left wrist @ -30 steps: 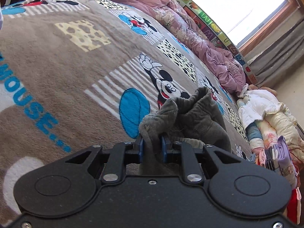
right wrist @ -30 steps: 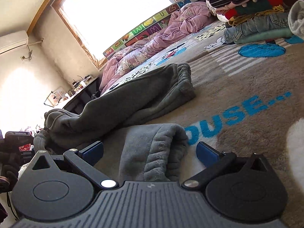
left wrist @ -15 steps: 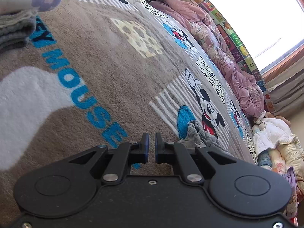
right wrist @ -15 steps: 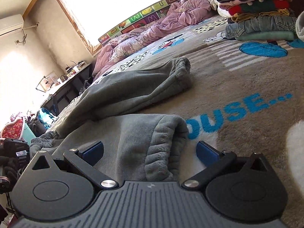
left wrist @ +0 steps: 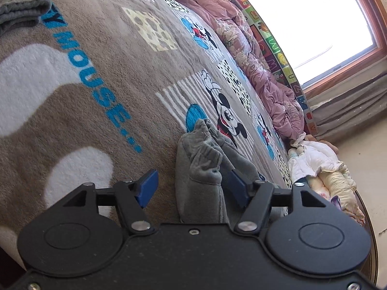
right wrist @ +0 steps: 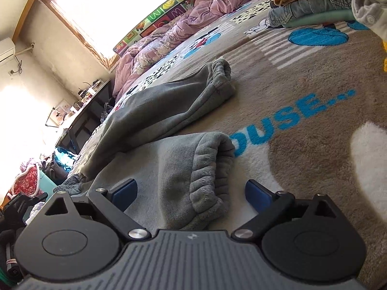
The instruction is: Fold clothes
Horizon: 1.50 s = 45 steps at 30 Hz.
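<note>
Grey fleece trousers lie on the Mickey Mouse blanket (right wrist: 314, 145). In the right wrist view both legs show: the near leg cuff (right wrist: 208, 169) lies between the open jaws of my right gripper (right wrist: 191, 191), and the far leg (right wrist: 174, 101) stretches towards the window. In the left wrist view a bunched grey part of the trousers (left wrist: 203, 169) stands between the open jaws of my left gripper (left wrist: 193, 186). Neither gripper grips the cloth.
A pink quilt (left wrist: 261, 67) lies along the window side. Stacks of folded clothes sit on the blanket (right wrist: 312, 7) and at the far edge (left wrist: 321, 169). Folded grey cloth (left wrist: 21, 9) lies at the top left. A dark desk (right wrist: 84, 116) stands beside the bed.
My left gripper, shut on the grey cloth a second ago, has let go and now stands open around it. The right gripper stays open over the cuff; the trousers lie flatter.
</note>
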Motion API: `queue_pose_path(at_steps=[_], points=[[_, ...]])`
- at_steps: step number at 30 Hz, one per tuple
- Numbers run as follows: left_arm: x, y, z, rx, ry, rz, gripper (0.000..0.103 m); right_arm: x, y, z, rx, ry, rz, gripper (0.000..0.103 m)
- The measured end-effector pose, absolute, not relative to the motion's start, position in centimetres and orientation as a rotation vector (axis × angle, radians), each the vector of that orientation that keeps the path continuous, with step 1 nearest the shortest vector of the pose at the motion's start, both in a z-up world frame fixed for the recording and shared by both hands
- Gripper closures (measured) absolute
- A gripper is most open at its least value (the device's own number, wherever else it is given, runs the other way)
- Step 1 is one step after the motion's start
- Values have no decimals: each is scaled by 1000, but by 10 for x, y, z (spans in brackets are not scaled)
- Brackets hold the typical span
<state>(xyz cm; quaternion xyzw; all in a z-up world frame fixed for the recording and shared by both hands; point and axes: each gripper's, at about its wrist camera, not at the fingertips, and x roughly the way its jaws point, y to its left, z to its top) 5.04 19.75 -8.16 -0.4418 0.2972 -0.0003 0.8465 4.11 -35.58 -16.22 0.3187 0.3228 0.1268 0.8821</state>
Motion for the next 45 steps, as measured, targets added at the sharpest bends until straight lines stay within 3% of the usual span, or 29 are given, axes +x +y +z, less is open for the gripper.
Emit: queue_pose_path(at_steps=[8,10,17,19,21,26,28,33,35,36,37,39,41,44,45], points=[[70,176,-81,-813,665,-2,38,51,-355,-167,758,645,216,8],[79,172,-82,-791,681,-3,38,54,-355,-167,772,643,214,26],[98,153,-83,-684,733,33,38,61,-352,-164,757,638,231,49],[98,155,-86,-695,734,38,38,60,-355,-161,759,618,237,65],[97,159,-89,-713,734,49,38,59,-358,-156,761,599,247,68],[87,177,-97,-762,720,92,43,61,-363,-148,773,574,273,70],[84,181,-99,-756,722,101,68,62,-365,-148,786,571,273,72],[77,194,-110,-818,716,100,79,66,-368,-152,809,592,243,71],[73,196,-113,-859,706,93,79,67,-371,-160,822,623,211,60],[72,198,-114,-879,700,88,78,67,-373,-165,839,637,198,35],[70,199,-116,-899,693,83,77,66,-375,-169,858,637,195,24],[67,201,-118,-938,681,72,73,63,-378,-174,886,621,204,24],[63,203,-121,-978,668,62,53,65,-375,-175,879,622,205,22],[68,199,-118,-952,669,65,49,70,-371,-176,875,622,220,21],[71,195,-116,-925,676,70,49,73,-368,-176,874,625,231,31]])
